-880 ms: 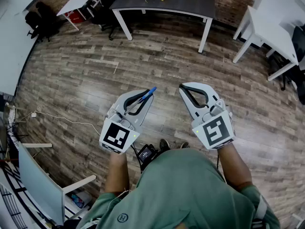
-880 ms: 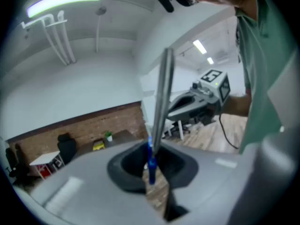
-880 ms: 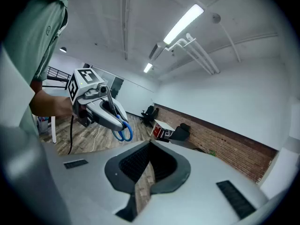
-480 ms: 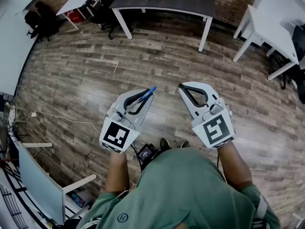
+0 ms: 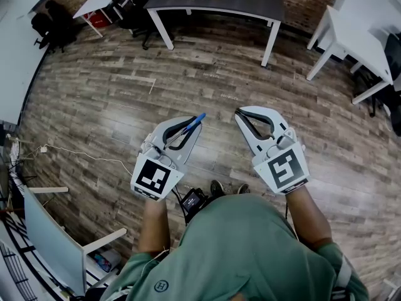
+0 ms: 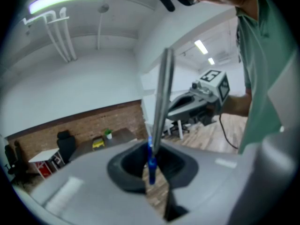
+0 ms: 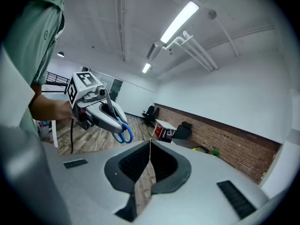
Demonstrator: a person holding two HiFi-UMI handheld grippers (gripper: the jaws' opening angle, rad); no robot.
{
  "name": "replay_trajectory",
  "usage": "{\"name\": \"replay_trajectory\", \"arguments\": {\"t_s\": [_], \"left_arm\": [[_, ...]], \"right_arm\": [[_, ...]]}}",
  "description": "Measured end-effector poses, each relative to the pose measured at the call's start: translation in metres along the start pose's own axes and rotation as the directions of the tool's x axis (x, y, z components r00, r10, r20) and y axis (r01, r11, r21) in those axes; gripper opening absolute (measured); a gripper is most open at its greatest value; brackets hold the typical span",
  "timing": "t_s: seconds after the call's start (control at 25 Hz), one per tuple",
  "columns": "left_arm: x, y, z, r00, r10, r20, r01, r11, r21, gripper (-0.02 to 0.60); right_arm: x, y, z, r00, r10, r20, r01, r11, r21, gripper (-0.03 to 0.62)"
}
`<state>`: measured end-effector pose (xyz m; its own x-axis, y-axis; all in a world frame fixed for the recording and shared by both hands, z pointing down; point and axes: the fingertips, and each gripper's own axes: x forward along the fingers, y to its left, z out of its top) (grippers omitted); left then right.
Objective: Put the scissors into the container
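Blue-handled scissors [image 5: 198, 119] clamped in your left gripper [image 5: 187, 130], frame centre; your right gripper [image 5: 242, 115] beside it, jaws together, empty.

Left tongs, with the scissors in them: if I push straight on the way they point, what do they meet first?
Nothing close: beyond the left tongs, shut on the scissors, there is only open wooden floor. Farther along stands the dark table, probably the first thing met, though depth is unclear.

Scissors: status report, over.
Left gripper shut on scissors, handles out front. Right gripper shut, empty. Both held over the floor; no container made out.
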<state>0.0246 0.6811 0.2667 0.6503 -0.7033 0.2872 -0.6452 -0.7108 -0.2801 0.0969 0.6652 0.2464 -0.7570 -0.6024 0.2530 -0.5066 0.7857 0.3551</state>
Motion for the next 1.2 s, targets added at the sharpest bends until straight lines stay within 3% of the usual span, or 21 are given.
{"name": "replay_trajectory", "arguments": {"t_s": [0.92, 1.2], "left_arm": [[-0.028, 0.041, -0.021, 0.997, -0.044, 0.062, 0.044, 0.999, 0.006, 0.037], [-0.006, 0.052, -0.023, 0.998, -0.048, 0.043, 0.048, 0.999, -0.002, 0.037]], "right_arm": [[0.046, 0.024, 0.025, 0.999, -0.050, -0.014, 0.050, 0.999, -0.022, 0.008], [0.055, 0.002, 0.016, 0.999, -0.047, -0.012, 0.047, 0.999, -0.004, 0.008]]}}
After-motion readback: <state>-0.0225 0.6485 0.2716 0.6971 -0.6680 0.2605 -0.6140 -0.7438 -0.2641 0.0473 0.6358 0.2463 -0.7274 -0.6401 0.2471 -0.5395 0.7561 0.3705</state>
